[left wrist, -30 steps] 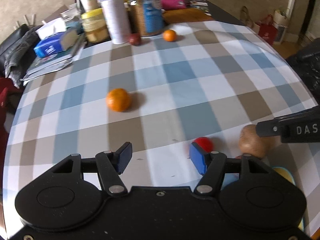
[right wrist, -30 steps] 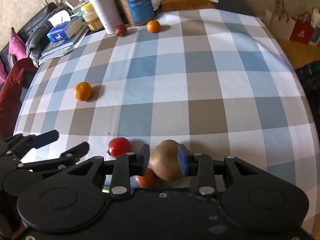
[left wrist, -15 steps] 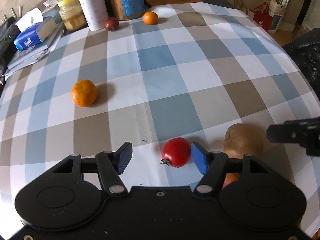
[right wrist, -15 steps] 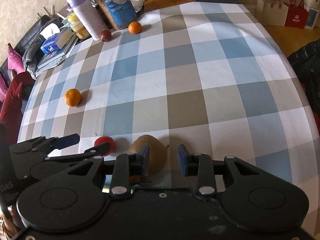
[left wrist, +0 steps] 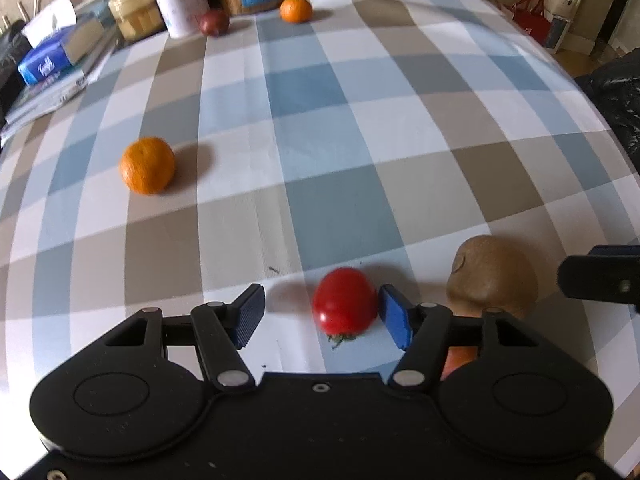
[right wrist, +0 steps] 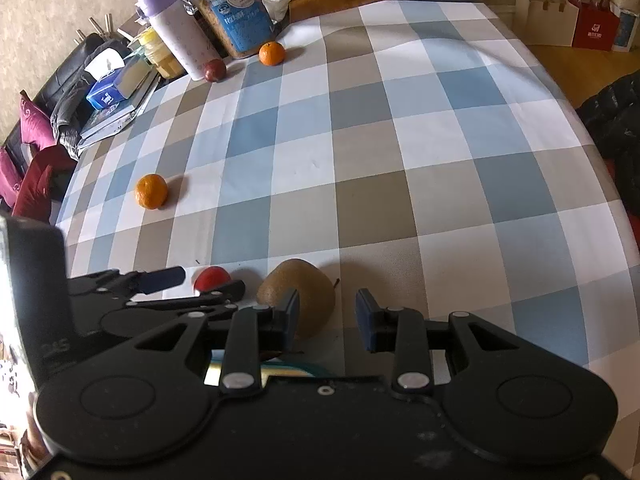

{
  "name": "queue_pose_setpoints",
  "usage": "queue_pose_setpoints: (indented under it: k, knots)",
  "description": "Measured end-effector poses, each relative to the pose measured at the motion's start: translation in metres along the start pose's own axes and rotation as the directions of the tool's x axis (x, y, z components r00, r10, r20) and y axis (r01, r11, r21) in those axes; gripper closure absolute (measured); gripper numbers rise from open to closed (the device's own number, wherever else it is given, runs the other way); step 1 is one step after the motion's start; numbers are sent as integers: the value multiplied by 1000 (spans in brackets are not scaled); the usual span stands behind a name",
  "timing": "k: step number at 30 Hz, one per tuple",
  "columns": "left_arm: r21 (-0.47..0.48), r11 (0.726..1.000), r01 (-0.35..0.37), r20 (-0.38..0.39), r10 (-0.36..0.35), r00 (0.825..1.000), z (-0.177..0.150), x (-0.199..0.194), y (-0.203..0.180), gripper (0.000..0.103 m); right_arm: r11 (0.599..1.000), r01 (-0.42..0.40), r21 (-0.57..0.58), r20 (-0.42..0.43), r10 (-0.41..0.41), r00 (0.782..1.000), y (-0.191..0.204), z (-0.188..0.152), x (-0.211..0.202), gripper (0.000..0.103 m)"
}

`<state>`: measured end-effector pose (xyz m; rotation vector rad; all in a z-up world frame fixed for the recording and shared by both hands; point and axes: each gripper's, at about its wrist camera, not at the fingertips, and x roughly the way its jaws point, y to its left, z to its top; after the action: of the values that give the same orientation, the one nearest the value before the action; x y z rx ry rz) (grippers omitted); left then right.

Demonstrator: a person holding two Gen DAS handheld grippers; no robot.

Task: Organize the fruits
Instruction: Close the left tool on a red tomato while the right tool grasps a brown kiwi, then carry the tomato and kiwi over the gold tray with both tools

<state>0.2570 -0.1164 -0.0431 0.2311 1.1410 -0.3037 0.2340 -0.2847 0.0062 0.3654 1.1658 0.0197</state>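
Note:
A red tomato point(left wrist: 345, 302) lies on the checked tablecloth between the jaws of my left gripper point(left wrist: 320, 304). The jaws are closing; the right pad is at the tomato's side and the left pad stands well clear of it. A brown pear point(left wrist: 492, 276) rests just to the tomato's right. In the right wrist view the pear point(right wrist: 308, 284) sits beside and behind the left finger of my right gripper point(right wrist: 328, 306), whose jaws stand a narrow gap apart with nothing between them. My left gripper point(right wrist: 204, 283) straddles the tomato point(right wrist: 212, 277) there.
An orange point(left wrist: 147, 165) lies mid-left; another orange point(left wrist: 296, 9) and a dark red fruit point(left wrist: 214, 23) sit far back by a bottle point(right wrist: 182, 40), a jar point(right wrist: 236, 12) and books point(right wrist: 112, 112). A teal-rimmed dish point(right wrist: 312, 369) shows under my right gripper.
My left gripper has come down around the tomato, which now sits between its jaws. The pear, between my right gripper's pads a second ago, now lies left of them.

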Motion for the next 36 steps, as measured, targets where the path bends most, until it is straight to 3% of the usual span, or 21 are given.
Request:
queue_pose_setpoints:
  k: [8, 14, 16, 36]
  knots:
    - [-28, 1000, 11, 23, -11, 1000, 1, -3, 4, 40, 1000, -10, -4, -6, 10, 1000, 3, -4, -2, 69]
    - [-42, 997, 66, 18, -65, 998, 3, -2, 7, 60, 1000, -18, -9, -18, 18, 1000, 8, -6, -3, 69]
    - [-53, 996, 64, 15, -64, 998, 3, -2, 9, 60, 1000, -25, -9, -23, 25, 999, 10, -7, -4, 69]
    - [-184, 981, -66, 125, 90, 988, -23, -62, 77, 60, 998, -19, -59, -53, 16, 998, 50, -17, -3, 69]
